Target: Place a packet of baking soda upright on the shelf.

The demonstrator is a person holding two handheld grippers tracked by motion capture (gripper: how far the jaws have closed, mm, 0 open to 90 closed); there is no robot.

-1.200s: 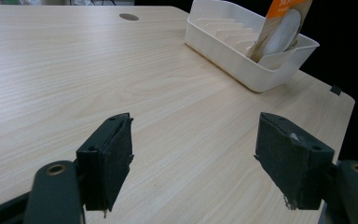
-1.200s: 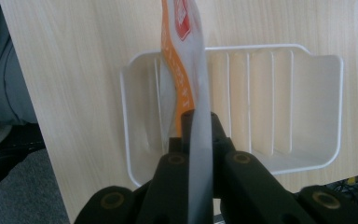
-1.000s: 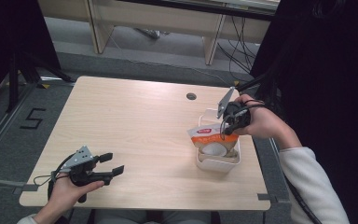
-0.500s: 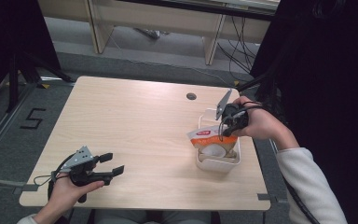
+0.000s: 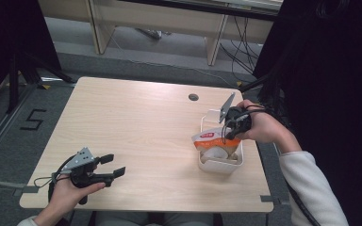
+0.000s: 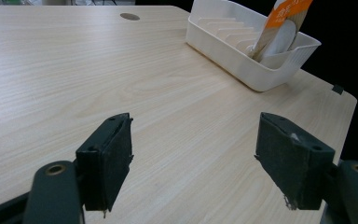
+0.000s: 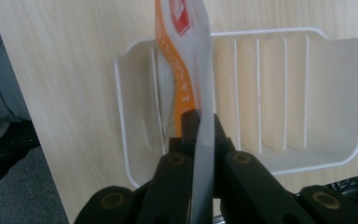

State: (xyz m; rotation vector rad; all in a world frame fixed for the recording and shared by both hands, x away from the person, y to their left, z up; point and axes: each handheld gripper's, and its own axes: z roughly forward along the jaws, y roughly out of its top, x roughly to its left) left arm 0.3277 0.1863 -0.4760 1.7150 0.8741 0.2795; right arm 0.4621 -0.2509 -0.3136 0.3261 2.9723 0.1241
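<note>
My right gripper point(image 5: 233, 127) is shut on the top edge of an orange and white packet point(image 5: 212, 139). The packet hangs with its lower end inside a white ribbed tray point(image 5: 219, 165) near the table's right edge. In the right gripper view the right gripper point(image 7: 200, 126) pinches the thin packet point(image 7: 186, 60) over the tray's point(image 7: 307, 93) left compartment. My left gripper point(image 5: 117, 165) rests low at the table's front left, open, with nothing between its pads. In the left gripper view the left gripper point(image 6: 196, 158) faces the tray point(image 6: 242, 65) and the packet point(image 6: 284, 18) across bare wood.
The tray's other ribbed slots hold nothing that I can see. A round cable hole point(image 5: 193, 97) sits in the table top near the far edge. A person's sleeve point(image 5: 311, 188) comes in along the right edge of the table.
My right gripper has shifted only slightly with the packet at the tray. The left gripper has stayed where it was.
</note>
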